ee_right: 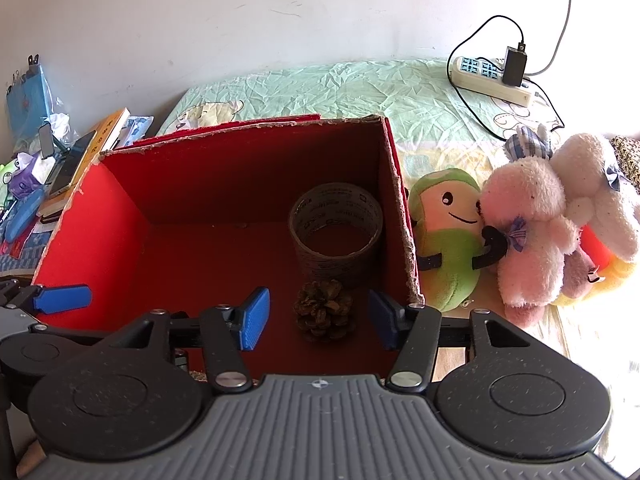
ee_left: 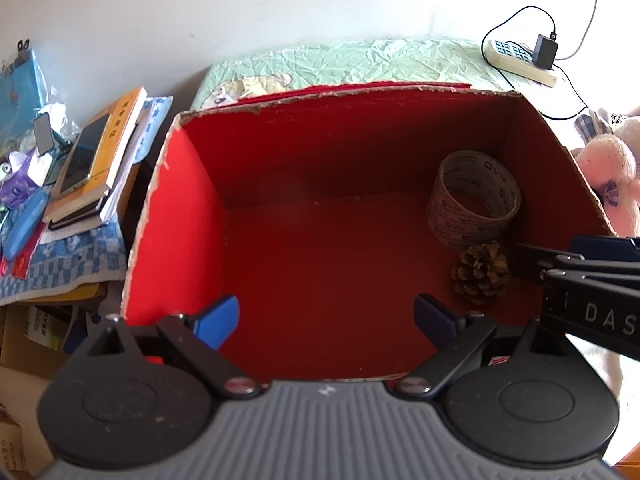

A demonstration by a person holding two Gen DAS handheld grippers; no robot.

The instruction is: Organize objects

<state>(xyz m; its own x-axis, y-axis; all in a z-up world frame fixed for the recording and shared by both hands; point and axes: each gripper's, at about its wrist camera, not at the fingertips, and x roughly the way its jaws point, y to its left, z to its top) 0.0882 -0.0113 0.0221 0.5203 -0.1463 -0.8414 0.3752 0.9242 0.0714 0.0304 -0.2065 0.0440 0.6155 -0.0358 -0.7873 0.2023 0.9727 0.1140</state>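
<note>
1. Over the red cardboard box (ee_left: 304, 264), the left wrist view shows the left gripper (ee_left: 326, 320) released and empty, its blue pads spread wide above bare red floor. A pine cone (ee_left: 481, 272) and a stack of tape rolls (ee_left: 474, 204) sit in the box's right part, well off to the right of these jaws. The right gripper (ee_left: 568, 264) reaches in from the right edge, near the cone.

2. From the right wrist view, the right gripper (ee_right: 318, 314) is also released, holding nothing. The pine cone (ee_right: 325, 311) lies on the box floor directly ahead, between the two pads' lines, so this hand looks far nearer for any grasp. It is roundish, with no clear long axis; its woody scales are rough and open.

3. Behind it, touching or nearly so, the tape rolls (ee_right: 336, 228) form a smooth printed ring lying flat.

4. Outside the torn right wall, soft plush toys (ee_right: 520, 232) rest on crinkled green bedding (ee_right: 360, 88), probably next to be packed.
</note>
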